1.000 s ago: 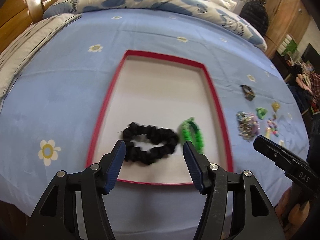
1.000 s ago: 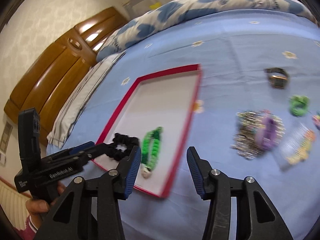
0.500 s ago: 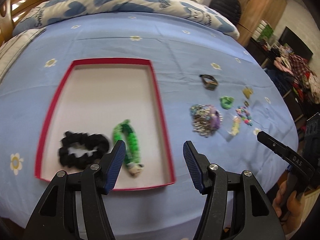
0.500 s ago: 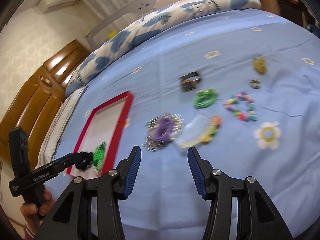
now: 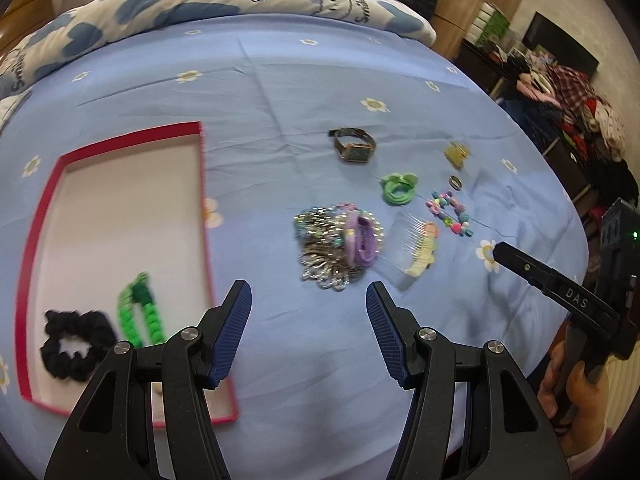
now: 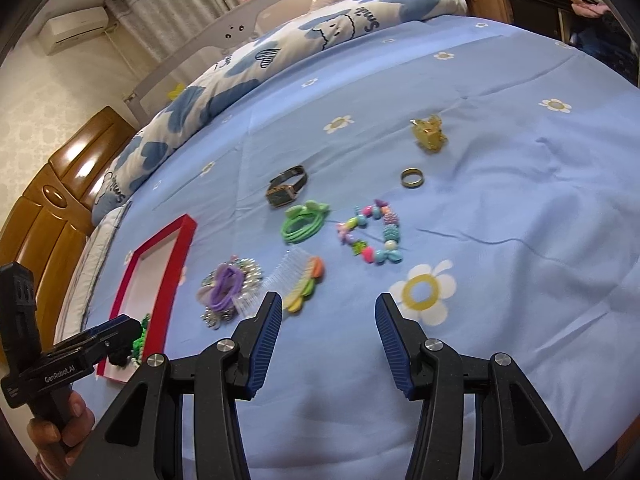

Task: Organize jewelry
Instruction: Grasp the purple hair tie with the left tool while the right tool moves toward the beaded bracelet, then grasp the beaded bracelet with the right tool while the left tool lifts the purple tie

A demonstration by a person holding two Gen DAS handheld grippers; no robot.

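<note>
A red-rimmed tray (image 5: 204,184) (image 6: 184,240) lies on the blue bedspread; it holds a black scrunchie (image 5: 74,342) and a green bracelet (image 5: 140,314). Loose to its right lie a silver and purple hair-tie bundle (image 5: 340,244) (image 6: 230,286), a comb (image 5: 416,246) (image 6: 298,280), a watch (image 5: 354,146) (image 6: 288,190), a green hair tie (image 5: 398,188) (image 6: 304,222), a bead bracelet (image 5: 450,212) (image 6: 372,232), a ring (image 6: 412,178) and a gold clip (image 6: 428,134). My left gripper (image 5: 308,296) is open and empty just short of the bundle. My right gripper (image 6: 326,304) is open and empty, near the comb and bead bracelet.
A patterned quilt (image 6: 280,52) lies along the far side of the bed. A wooden headboard (image 6: 52,184) stands at the left. Cluttered furniture and clothes (image 5: 580,112) stand past the bed's right edge.
Both grippers have swung right, away from the tray and over to the loose jewelry. Both stay open and empty.
</note>
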